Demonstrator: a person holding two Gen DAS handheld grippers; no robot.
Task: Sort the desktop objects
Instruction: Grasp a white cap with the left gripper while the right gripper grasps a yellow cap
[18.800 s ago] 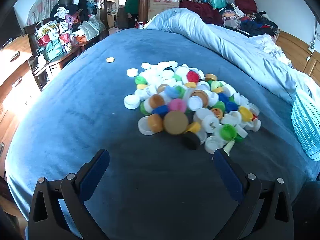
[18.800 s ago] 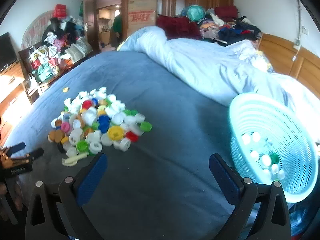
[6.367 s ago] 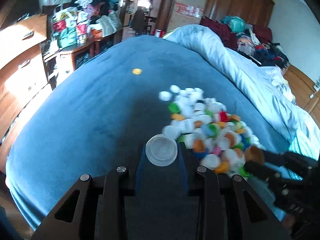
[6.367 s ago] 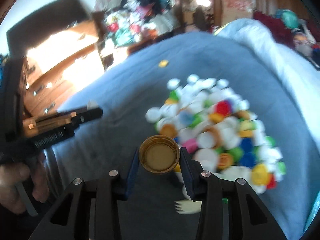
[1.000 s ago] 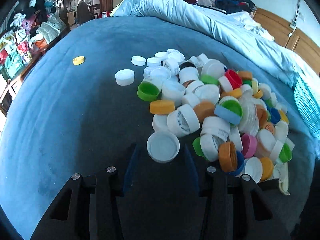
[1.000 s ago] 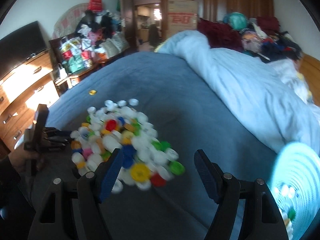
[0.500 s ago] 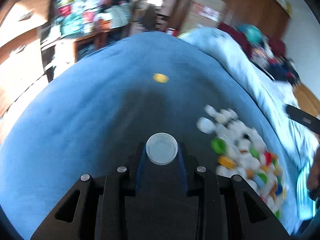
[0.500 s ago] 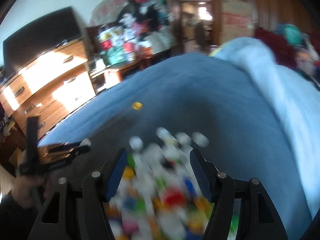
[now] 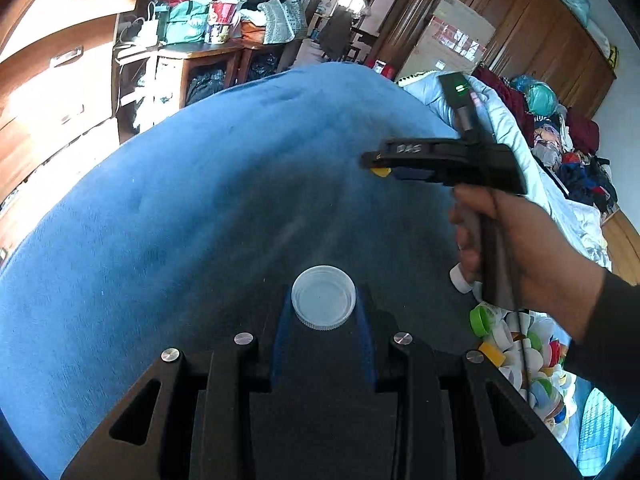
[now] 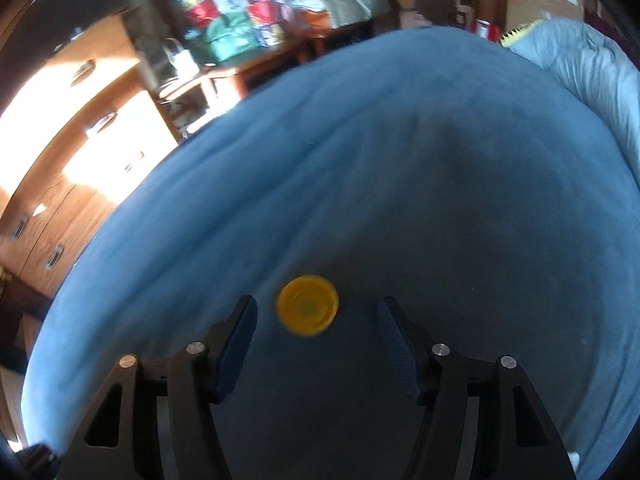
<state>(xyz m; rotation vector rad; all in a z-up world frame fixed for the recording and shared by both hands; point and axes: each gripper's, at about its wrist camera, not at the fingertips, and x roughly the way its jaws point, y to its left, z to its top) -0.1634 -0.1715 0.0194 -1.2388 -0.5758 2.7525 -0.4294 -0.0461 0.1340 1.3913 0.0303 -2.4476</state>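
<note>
On the far left of both views stood a sunlit wooden dresser [image 9: 48,92], and past it a cluttered side table [image 9: 192,46] of bags and packets whose printing was too small to read. Your left gripper [image 9: 323,312] was clamped on a translucent white cap [image 9: 323,303], held open side up above the blue bedspread [image 9: 160,220]. Right of centre, your right gripper [image 9: 380,166] hovered low over a lone yellow cap [image 9: 381,172]; pale handwriting on its black body looked like "DAS", though I could not be sure. Its jaws were closing, with that yellow cap [image 10: 308,311] lying flat on the bedspread [image 10: 400,160] between the blue pads [image 10: 236,336], apart from both. Your right hand [image 9: 520,248] gripped the handle. Below it lay the pile of mixed caps [image 9: 524,360], beside a pale blue basket [image 9: 596,424]. A cardboard box [image 9: 456,40] at the back carried red print, unreadable.
</note>
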